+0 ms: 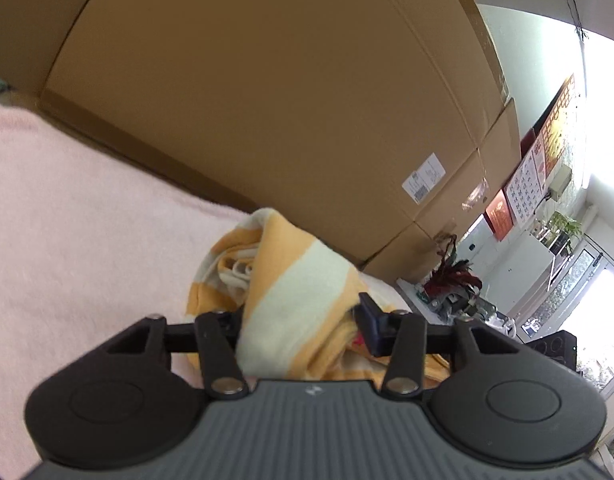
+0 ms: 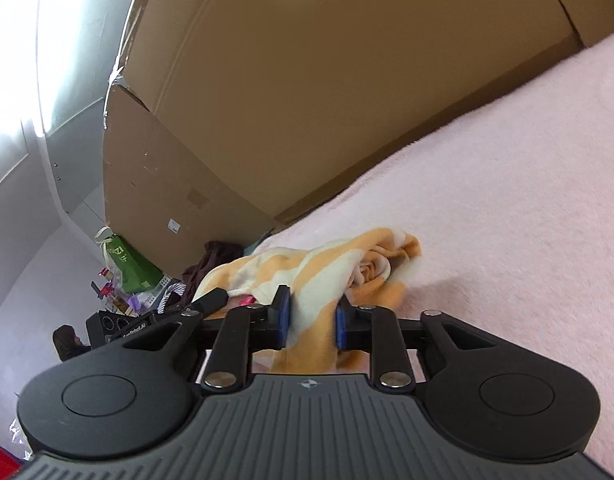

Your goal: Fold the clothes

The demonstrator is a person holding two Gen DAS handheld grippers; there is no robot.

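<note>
Soft knitted garment with broad yellow-orange and cream stripes point(image 1: 291, 292) point(image 2: 307, 276). Crumpled into a loose bundle, not folded, with rolled folds and an opening visible inside. Lying on pink fluffy blanket point(image 1: 87, 216) point(image 2: 507, 184), near its edge, close to big brown cardboard boxes point(image 1: 267, 80) point(image 2: 307, 60).

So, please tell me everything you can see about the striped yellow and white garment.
The striped garment looks like soft, fleecy knit with broad yellow and cream bands. It is crumpled in a loose heap, not folded, on the pink blanket, near the cardboard boxes. The right hand-held gripper has its blue pads closed on a fold of it. The left hand-held gripper has cloth between its fingers; whether it grips is unclear.
</note>
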